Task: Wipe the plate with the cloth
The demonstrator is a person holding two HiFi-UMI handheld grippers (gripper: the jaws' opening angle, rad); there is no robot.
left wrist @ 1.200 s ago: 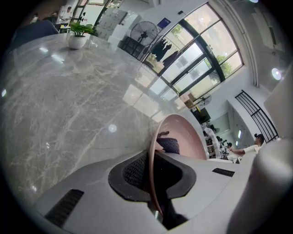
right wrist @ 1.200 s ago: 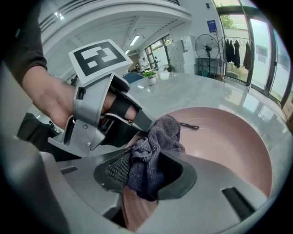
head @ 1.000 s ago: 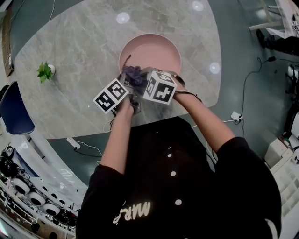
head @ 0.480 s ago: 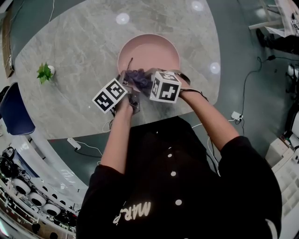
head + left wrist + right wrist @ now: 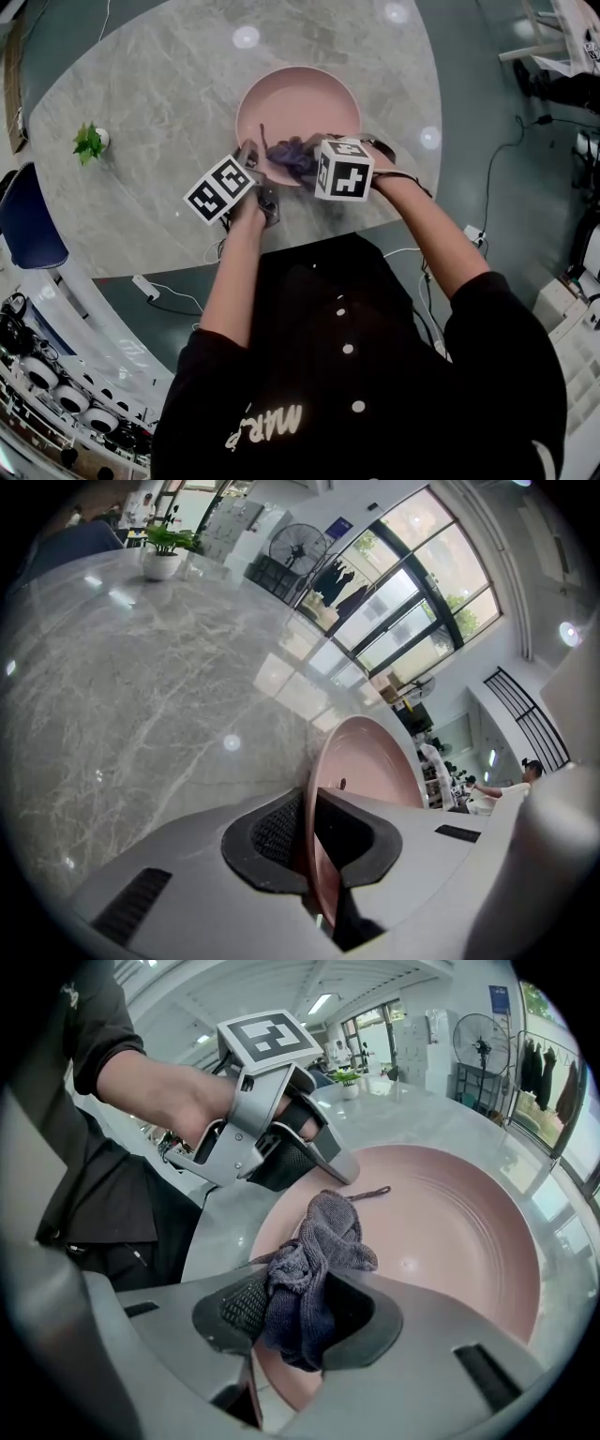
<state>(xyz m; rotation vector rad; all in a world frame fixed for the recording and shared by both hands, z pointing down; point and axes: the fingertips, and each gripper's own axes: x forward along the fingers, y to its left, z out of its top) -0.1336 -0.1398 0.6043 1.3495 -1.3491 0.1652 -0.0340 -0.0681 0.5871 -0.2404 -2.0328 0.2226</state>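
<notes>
The left gripper (image 5: 309, 846) is clamped on the rim of the pink plate (image 5: 300, 98); the thin edge sits between its two pads. The right gripper (image 5: 298, 1321) is closed tight on the dark cloth (image 5: 323, 1237). The cloth is bunched between its jaws, and a loose fold sticks out ahead of the tips, over the near part of the plate. The left gripper is just beside the right one, to its left, and both point down at the same side of the plate. The plate lies on the grey table (image 5: 159, 112).

I think the plate is stiff, smooth and rather slippery, and it could break. A hold on the rim alone is small, so it may slide or tip if the wiping pushes hard.

The cloth looks soft and light, and it folds easily. Holding it in the middle of the bunch seems right, because the free fold in front can then press flat and rub.
</notes>
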